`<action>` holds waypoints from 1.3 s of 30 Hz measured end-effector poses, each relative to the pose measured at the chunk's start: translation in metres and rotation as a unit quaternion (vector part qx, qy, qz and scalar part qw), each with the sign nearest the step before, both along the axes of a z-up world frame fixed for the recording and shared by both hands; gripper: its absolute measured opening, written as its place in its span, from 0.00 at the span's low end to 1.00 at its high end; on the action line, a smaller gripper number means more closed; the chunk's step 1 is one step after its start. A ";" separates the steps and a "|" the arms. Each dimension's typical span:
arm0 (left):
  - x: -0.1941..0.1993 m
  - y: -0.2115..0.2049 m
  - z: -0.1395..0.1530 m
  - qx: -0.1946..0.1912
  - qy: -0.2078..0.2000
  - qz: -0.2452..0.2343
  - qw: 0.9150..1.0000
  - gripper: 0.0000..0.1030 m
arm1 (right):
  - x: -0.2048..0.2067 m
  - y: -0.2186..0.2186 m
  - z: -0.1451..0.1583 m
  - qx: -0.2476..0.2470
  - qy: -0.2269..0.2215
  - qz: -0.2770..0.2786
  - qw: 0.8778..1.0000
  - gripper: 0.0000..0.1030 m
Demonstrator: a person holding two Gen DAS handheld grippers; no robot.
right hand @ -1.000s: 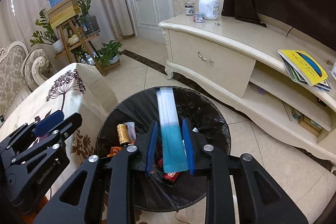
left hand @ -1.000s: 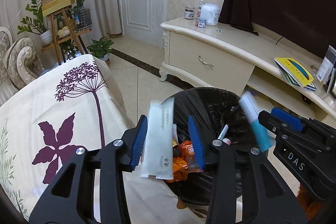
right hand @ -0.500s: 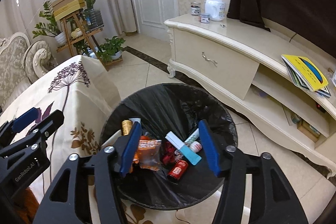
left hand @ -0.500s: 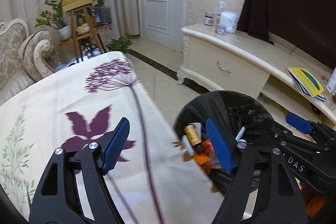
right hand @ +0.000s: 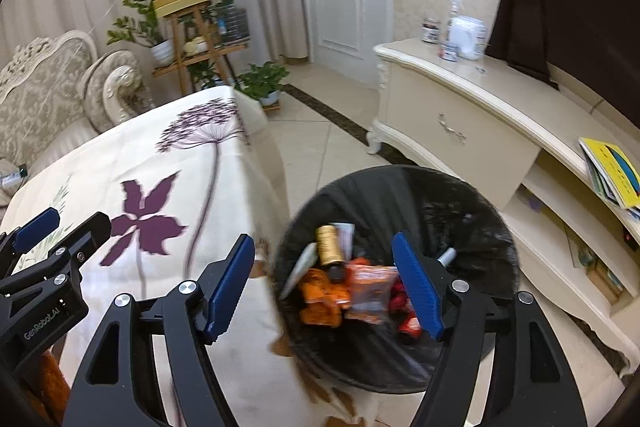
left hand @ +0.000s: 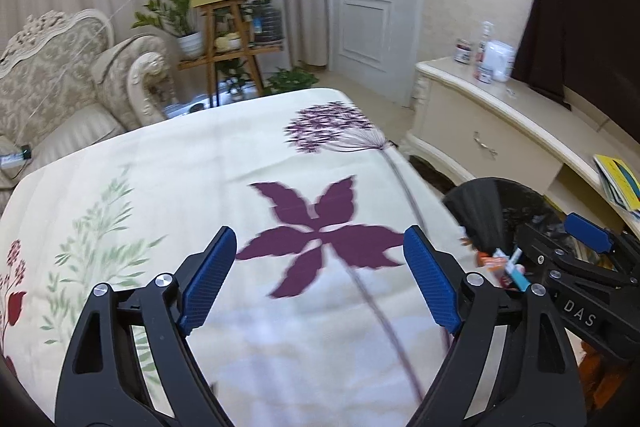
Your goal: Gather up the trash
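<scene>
Over the flowered tablecloth (left hand: 248, 163) your left gripper (left hand: 320, 279) is hanging, its blue pads (left hand: 206, 277) standing far apart and going wider, with nothing between them but cloth far below; beside the table, on the tiled floor, the black-lined trash bin (right hand: 404, 187) is sitting, and your right gripper (right hand: 324, 287) is pointing down toward its near rim, jaws likewise spreading and gripping nothing; the bin is showing at the right edge of the left view too (left hand: 484, 203). Inside the bin the trash is lying in a loose heap: an orange snack wrapper (right hand: 322, 297), a paler orange packet (right hand: 370, 287) touching it, a small gold-labelled bottle (right hand: 329, 243) resting on top, a grey sachet (right hand: 300, 269) leaning at the left, and something red (right hand: 408, 325) half hidden behind your right pad. No loose rubbish is showing on the part of the cloth you are seeing, though motion blur is softening the near edge. Judging by the look, such pieces are handling light and flimsy; wrappers are crinkling and sliding between pads, so you are better off taking them across the flat middle rather than a corner; the bottle looks stiffer and rounder, likely to roll, and is best taken across its body.
</scene>
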State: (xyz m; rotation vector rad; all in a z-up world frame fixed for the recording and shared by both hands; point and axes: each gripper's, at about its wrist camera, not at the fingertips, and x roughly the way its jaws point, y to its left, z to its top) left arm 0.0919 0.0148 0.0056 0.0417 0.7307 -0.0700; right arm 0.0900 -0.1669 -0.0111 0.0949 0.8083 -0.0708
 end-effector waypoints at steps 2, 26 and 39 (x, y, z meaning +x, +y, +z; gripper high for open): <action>-0.003 0.012 0.001 0.000 -0.001 0.010 1.000 0.81 | 0.000 0.011 0.001 -0.001 -0.001 0.010 1.000 0.68; -0.034 0.098 0.005 0.011 -0.010 0.092 0.996 0.86 | -0.001 0.114 0.010 -0.012 -0.008 0.098 0.995 0.72; -0.032 0.071 0.005 0.010 -0.014 0.048 0.999 0.87 | -0.010 0.092 0.014 -0.019 -0.010 0.067 0.998 0.72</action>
